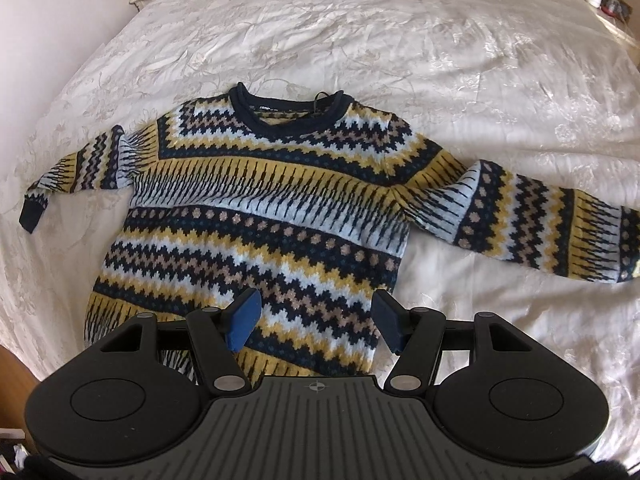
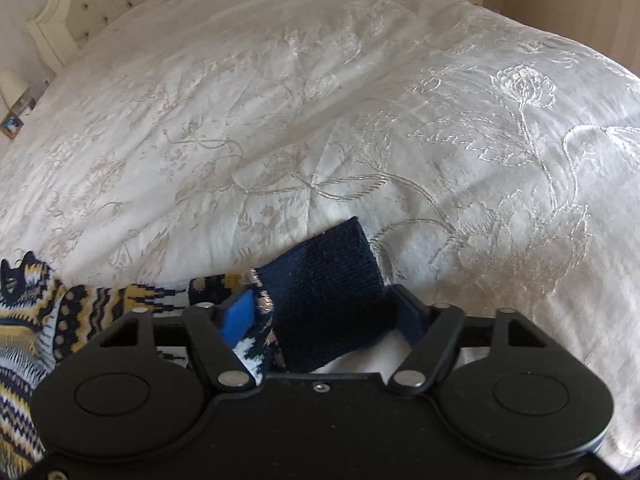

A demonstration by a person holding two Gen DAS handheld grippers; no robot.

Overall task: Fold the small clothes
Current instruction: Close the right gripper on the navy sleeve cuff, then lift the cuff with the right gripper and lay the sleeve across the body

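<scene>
Two views: from the left wrist we see the whole sweater (image 1: 256, 208) flat on the bed (image 1: 360, 40), sleeves spread; left claw (image 1: 316, 320) hangs released above its hem. Only the right wrist shows the navy cuff (image 2: 332, 292) between the right claw's (image 2: 324, 312) pads; grip we cannot tell.
</scene>
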